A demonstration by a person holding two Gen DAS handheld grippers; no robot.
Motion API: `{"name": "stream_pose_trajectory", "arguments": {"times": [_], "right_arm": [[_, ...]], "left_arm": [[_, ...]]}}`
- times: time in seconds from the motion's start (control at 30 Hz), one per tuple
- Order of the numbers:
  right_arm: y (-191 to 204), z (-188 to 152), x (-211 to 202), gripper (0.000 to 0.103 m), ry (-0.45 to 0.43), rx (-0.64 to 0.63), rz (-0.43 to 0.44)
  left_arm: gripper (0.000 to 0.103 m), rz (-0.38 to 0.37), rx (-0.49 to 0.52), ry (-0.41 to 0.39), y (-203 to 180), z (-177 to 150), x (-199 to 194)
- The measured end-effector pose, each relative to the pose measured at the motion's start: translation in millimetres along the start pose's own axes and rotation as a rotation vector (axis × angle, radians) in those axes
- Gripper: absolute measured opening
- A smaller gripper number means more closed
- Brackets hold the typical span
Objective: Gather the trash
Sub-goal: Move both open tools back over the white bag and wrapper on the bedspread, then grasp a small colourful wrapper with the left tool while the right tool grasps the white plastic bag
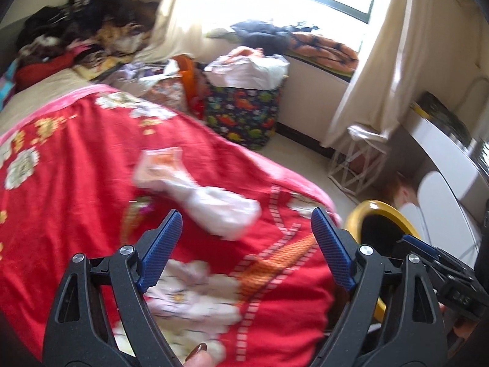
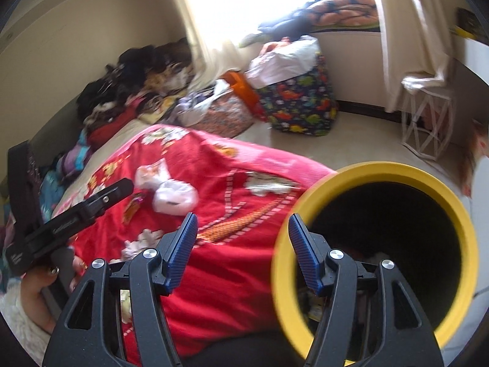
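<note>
A crumpled white plastic wrapper (image 1: 211, 205) with an orange print lies on the red flowered blanket (image 1: 76, 183); it also shows in the right wrist view (image 2: 171, 189). A small colourful wrapper (image 2: 134, 205) lies just left of it. My left gripper (image 1: 244, 223) is open and empty, just short of the white wrapper. My right gripper (image 2: 241, 223) is open and empty, its right finger close to the rim of a yellow bin (image 2: 376, 171) with a dark inside. The bin also shows in the left wrist view (image 1: 382, 214), beside the bed's corner.
A pile of clothes (image 1: 76, 27) lies at the bed's head. A dinosaur-print bag (image 1: 244, 113) stuffed with white plastic stands on the floor by the window. A white wire stand (image 1: 357, 159), curtains and white furniture (image 1: 443, 153) are on the right.
</note>
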State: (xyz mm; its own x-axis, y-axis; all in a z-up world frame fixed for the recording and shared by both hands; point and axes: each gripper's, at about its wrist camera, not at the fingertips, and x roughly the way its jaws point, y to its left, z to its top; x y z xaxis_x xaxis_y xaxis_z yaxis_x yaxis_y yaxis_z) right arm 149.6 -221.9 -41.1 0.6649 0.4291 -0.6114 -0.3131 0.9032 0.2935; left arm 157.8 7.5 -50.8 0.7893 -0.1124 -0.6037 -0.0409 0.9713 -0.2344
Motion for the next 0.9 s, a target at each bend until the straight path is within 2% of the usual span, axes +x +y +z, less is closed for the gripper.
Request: {"name": "stream_pose_trajectory", "arguments": {"times": [0.2, 0.33, 0.47, 0.57, 0.8, 0.9], "right_arm": [[39, 12, 41, 0.069, 0.048, -0.076, 0.067], [61, 18, 74, 0.076, 0.096, -0.116, 0.087], [75, 23, 104, 0.079, 0.13, -0.131, 0.13], [80, 28, 127, 0.079, 0.164, -0.12, 0.147], [87, 30, 167, 0.079, 0.233, -0.127, 0.145], [88, 29, 180, 0.079, 0.257, -0.098, 0.158]], "left_arm": [[0.077, 0.084, -0.071, 0.013, 51, 0, 3], [0.064, 0.109, -0.108, 0.047, 79, -4, 11], [0.051, 0.096, -0.133, 0.087, 99, -9, 19], [0.04, 0.089, -0.137, 0.115, 105, -13, 28], [0.025, 0.067, -0.13, 0.157, 111, -15, 46], [0.013, 0.047, -0.129, 0.187, 110, -18, 53]]}}
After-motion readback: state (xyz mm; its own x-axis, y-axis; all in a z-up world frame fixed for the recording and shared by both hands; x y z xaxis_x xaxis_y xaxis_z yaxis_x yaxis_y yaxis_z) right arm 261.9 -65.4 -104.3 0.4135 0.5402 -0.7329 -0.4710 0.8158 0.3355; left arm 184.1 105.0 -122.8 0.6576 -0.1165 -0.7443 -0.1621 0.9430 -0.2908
